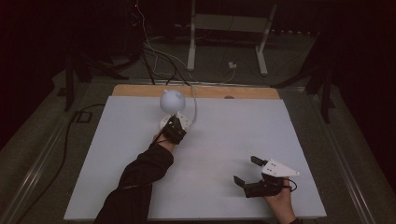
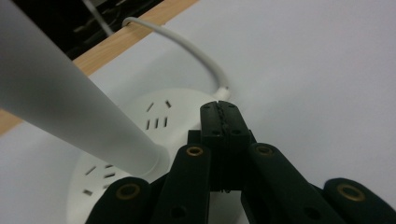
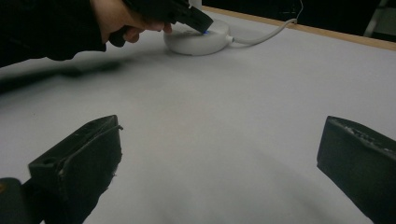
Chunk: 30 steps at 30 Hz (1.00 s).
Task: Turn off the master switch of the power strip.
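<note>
Left hand-held gripper (image 1: pixel 176 122) sits at about 11 o'clock on the table (image 1: pixel 116 158), its jaws pressed tight together with nothing between them. In the left gripper view the closed tips (image 2: pixel 219 116) rest on the round white base (image 2: pixel 140 121) of a small lamp, near the rim where the white cord (image 2: pixel 187 46) enters. The base shows several short slots, and a pale stem (image 2: pixel 60 98) rises from it at a slant. From above, the lamp's rounded white head (image 1: pixel 172 100) stands just beyond the gripper, toward 12 o'clock, and the cord (image 1: pixel 193 105) runs off over the table's wooden far edge (image 1: pixel 243 92).

In the right gripper view a small blue light glows where the left gripper's tip (image 3: pixel 198 21) meets the base (image 3: pixel 196 39).

Right hand-held gripper (image 1: pixel 246 169) lies at about 5 o'clock, well apart from the lamp, jaws spread wide and released, holding nothing. A grey three-cornered plate (image 1: pixel 279 168) tops it, and a hand (image 1: pixel 280 200) grips it from the near edge.
</note>
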Motion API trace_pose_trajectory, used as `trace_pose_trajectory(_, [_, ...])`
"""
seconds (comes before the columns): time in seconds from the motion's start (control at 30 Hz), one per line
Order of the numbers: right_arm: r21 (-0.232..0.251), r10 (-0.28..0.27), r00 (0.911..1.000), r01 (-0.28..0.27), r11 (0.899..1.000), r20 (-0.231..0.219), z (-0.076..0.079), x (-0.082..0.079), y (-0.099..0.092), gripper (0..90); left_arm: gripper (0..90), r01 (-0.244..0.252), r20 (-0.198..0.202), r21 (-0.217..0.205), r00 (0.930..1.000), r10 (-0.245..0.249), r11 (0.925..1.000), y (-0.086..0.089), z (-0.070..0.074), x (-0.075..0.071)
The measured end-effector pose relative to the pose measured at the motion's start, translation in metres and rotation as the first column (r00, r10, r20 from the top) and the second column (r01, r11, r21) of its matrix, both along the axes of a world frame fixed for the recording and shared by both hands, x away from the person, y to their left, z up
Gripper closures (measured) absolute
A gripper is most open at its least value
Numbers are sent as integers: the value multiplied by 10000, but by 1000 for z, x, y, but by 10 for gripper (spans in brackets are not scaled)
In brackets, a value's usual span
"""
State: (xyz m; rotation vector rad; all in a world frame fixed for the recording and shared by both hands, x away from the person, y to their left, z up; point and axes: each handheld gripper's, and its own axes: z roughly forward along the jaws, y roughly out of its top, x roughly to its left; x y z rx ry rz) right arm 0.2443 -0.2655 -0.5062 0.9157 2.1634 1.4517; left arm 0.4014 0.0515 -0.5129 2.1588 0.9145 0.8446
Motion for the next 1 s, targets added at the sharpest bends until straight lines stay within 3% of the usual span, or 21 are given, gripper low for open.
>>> trace_pose_trajectory(0.2, [-13, 18, 10000, -18, 10000, -9, 0, 0, 0, 0, 900, -8, 238, 460, 9997, -2, 9989, -2, -2, 0])
trace_pose_trajectory(0.53, [-12, 14, 10000, -14, 10000, -63, -1, 0, 1, 0, 900, 278, -52, 437, 9996, -276, 9987, 0, -1, 3])
trace_pose_trajectory(0.6, [-20, 18, 10000, -18, 10000, -76, -1, 0, 1, 0, 900, 270, -32, 633, 9996, -269, 9976, -2, -1, 2])
trace_pose_trajectory(0.77, [-11, 24, 10000, -24, 10000, -78, -1, 0, 1, 0, 900, 330, -49, 632, 9995, -327, 9975, -2, -1, 3])
trace_pose_trajectory(1.0, [-21, 36, 9999, -36, 10000, -105, -1, 0, 1, 0, 900, 529, -387, 811, 9980, -499, 9953, -2, 3, 7])
